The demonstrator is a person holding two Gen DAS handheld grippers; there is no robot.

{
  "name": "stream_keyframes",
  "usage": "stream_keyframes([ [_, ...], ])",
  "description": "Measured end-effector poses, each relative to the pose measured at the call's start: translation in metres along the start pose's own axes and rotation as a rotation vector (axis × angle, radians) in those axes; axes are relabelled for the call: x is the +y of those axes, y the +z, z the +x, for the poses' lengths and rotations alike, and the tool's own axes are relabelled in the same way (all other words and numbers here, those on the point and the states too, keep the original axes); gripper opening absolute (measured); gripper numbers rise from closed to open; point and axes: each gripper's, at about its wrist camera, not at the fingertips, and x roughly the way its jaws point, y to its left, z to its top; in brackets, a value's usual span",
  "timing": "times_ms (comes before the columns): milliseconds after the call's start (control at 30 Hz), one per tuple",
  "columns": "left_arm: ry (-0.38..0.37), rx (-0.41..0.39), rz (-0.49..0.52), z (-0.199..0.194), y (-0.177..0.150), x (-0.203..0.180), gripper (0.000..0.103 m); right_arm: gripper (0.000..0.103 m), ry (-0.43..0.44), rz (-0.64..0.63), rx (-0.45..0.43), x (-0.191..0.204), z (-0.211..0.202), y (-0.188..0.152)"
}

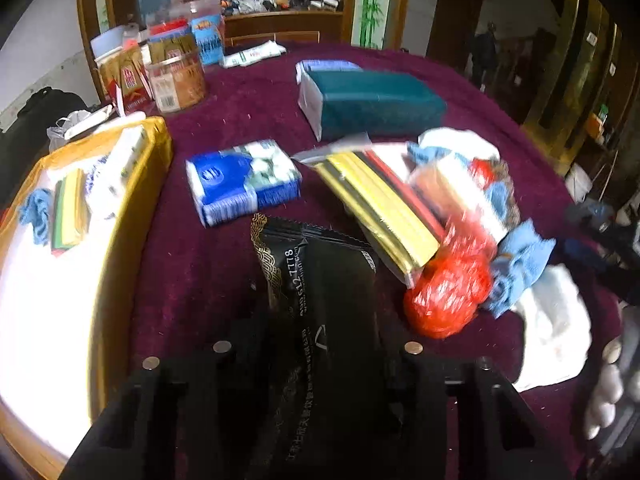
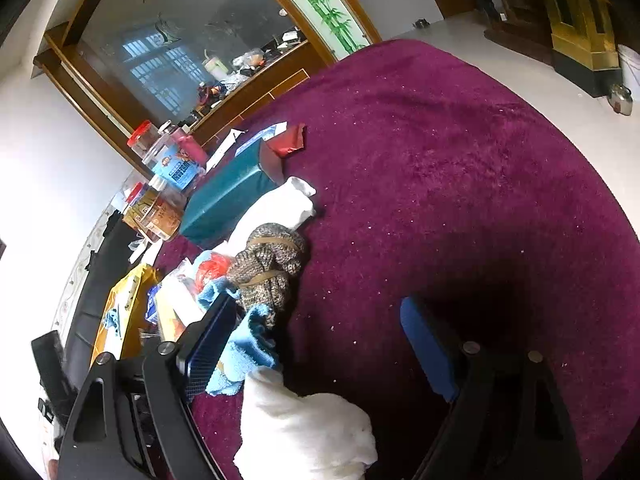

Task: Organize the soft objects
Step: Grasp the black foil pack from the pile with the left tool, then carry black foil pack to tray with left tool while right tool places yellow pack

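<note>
My left gripper is shut on a black foil packet and holds it above the purple tablecloth. A yellow-walled box at the left holds a blue cloth, sponges and tissues. A blue tissue pack, a sponge pack, a red bag, blue cloths and a white towel lie on the table. My right gripper is open above the white towel, next to a blue cloth and a brown knitted bundle.
A teal box lies mid-table and also shows in the right wrist view. Plastic snack jars stand at the back left. A red packet lies farther back. Bare tablecloth stretches to the right.
</note>
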Motion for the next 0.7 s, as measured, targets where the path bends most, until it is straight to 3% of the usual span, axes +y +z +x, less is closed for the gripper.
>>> stream_keyframes([
  [167, -0.074, -0.068, -0.067, -0.029, 0.008, 0.016, 0.044, 0.084, -0.005, 0.004, 0.015, 0.0, 0.004, 0.0],
  [300, -0.179, -0.116, -0.105, -0.057, 0.013, 0.031, 0.044, 0.084, -0.049, 0.02, -0.013, -0.006, 0.0, 0.002],
  [567, -0.453, -0.179, -0.05, -0.086, 0.017, 0.046, 0.044, 0.092, 0.012, 0.096, -0.018, -0.023, 0.006, 0.009],
  [700, -0.568, -0.151, 0.015, -0.083, 0.021, 0.046, 0.044, 0.096, -0.04, 0.034, -0.015, -0.011, 0.012, 0.008],
])
